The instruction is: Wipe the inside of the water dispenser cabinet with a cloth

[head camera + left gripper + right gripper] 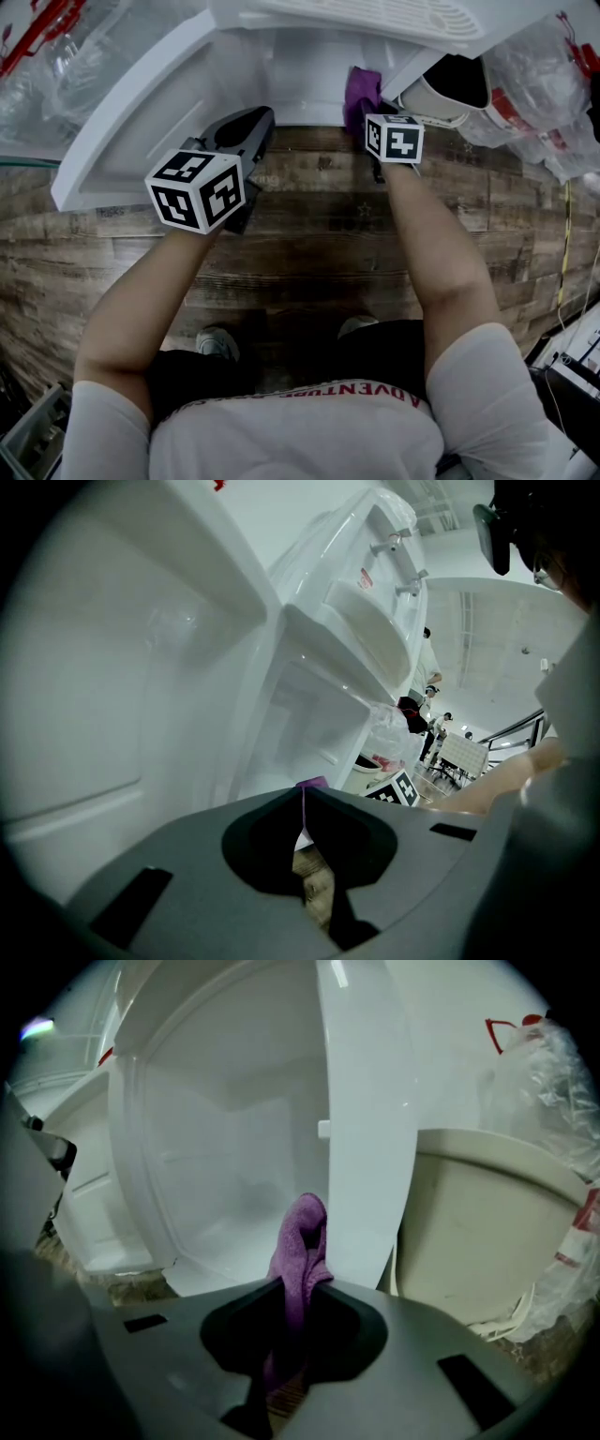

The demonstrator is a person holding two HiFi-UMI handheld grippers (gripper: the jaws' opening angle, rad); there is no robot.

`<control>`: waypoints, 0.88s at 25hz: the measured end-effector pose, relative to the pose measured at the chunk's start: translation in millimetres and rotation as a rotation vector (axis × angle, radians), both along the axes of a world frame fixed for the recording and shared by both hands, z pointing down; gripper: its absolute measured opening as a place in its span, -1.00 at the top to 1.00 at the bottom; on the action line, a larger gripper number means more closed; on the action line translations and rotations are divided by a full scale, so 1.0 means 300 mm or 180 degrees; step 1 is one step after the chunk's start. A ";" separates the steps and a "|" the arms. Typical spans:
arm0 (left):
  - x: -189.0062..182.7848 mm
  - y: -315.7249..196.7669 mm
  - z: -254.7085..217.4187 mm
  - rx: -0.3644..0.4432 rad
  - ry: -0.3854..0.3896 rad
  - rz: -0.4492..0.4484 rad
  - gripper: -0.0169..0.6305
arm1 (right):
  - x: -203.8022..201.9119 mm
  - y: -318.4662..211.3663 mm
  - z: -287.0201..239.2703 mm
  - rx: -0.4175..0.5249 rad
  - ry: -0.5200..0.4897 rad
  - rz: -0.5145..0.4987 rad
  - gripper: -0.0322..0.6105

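Here, right claw (300,1283) pinches fuzzy purple cloth (302,1232) before smooth white plastic cabinet (216,1147).

The head view looks steeply down at the cabinet (309,84) far ahead — both gripper views face into it from close; all share its interior and the cloth (361,94).

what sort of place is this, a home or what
Likely a large open workspace or hall, not a home: a white plastic water dispenser cabinet stands on wood-look plank flooring, with people and a high white ceiling far behind.
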State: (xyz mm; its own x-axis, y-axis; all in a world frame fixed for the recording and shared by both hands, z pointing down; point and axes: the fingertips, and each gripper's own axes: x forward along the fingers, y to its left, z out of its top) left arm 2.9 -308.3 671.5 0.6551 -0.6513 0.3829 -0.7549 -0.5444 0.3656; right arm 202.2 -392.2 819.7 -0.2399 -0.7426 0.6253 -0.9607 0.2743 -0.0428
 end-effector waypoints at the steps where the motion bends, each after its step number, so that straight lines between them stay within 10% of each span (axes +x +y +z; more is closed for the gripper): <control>1: 0.001 0.002 -0.005 0.0010 -0.0002 0.0005 0.85 | 0.001 0.000 -0.009 0.0015 -0.0011 0.0012 0.72; 22: 0.002 -0.014 -0.126 0.0159 0.0142 -0.0090 0.85 | 0.000 -0.011 -0.385 0.0651 -0.0357 -0.0012 0.72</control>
